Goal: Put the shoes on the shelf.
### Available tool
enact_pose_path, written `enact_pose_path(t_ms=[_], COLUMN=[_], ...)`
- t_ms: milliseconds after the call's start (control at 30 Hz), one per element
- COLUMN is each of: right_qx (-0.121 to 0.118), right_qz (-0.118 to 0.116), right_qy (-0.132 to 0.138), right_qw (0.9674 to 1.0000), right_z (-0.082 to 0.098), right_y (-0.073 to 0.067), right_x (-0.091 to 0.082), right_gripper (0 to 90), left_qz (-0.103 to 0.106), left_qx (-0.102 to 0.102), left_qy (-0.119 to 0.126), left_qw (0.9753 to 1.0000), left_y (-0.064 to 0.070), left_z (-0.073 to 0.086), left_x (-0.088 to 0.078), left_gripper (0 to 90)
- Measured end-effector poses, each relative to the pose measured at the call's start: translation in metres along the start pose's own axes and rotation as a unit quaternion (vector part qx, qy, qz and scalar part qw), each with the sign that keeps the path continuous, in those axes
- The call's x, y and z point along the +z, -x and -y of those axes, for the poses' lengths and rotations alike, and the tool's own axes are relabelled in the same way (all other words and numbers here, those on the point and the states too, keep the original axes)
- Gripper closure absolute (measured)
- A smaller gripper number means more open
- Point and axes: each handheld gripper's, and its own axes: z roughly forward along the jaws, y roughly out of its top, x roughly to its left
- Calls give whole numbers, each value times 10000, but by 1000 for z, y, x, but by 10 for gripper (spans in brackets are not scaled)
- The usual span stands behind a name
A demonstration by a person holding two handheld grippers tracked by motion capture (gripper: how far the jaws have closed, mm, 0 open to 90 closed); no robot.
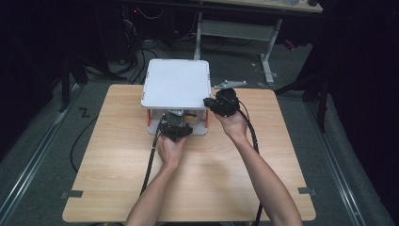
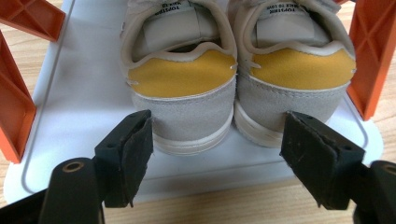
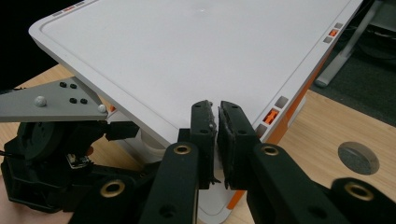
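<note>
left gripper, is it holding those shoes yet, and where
Nothing is held. The left gripper has open jaws just short of the heels of the two shoes, pads touching neither. The right gripper is shut on nothing.

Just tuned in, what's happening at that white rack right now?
A person works at a wooden table with a gripper in each hand. The left gripper is open at the lower shelf of a white rack with orange supports, its jaws apart behind the heels of a pair of grey and yellow shoes, not yet touching them. The right gripper is shut with nothing between its jaws and sits at the near right corner of the rack's top shelf.
</note>
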Motion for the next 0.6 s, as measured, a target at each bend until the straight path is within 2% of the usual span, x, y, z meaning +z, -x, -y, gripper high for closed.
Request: enact_pose_path(t_ms=[100,200,333,533,600], right_qx=[13,1,13,-15,-26], right_qz=[-6,5,23,84,95], right_qy=[12,1,36,45,70], right_qw=[10000,10000,10000,10000,9999], right_z=[0,0,1,1,2], right_y=[0,0,-1,-1,-2], right_x=[0,0,0,0,0], right_gripper=[847,846,845,823,814], left_qz=[-125,-32,-38,95,166], left_qx=[5,110,162,124,198], left_qy=[-28,-48,-40,-95,-94], left_qw=[9999,9999,9999,9998,9996], left_y=[1,-1,-2,-4,-6], left_z=[1,1,2,2,4], left_x=[-1,-2,-2,-9,-10], left_gripper=[256,257,259,250,257])
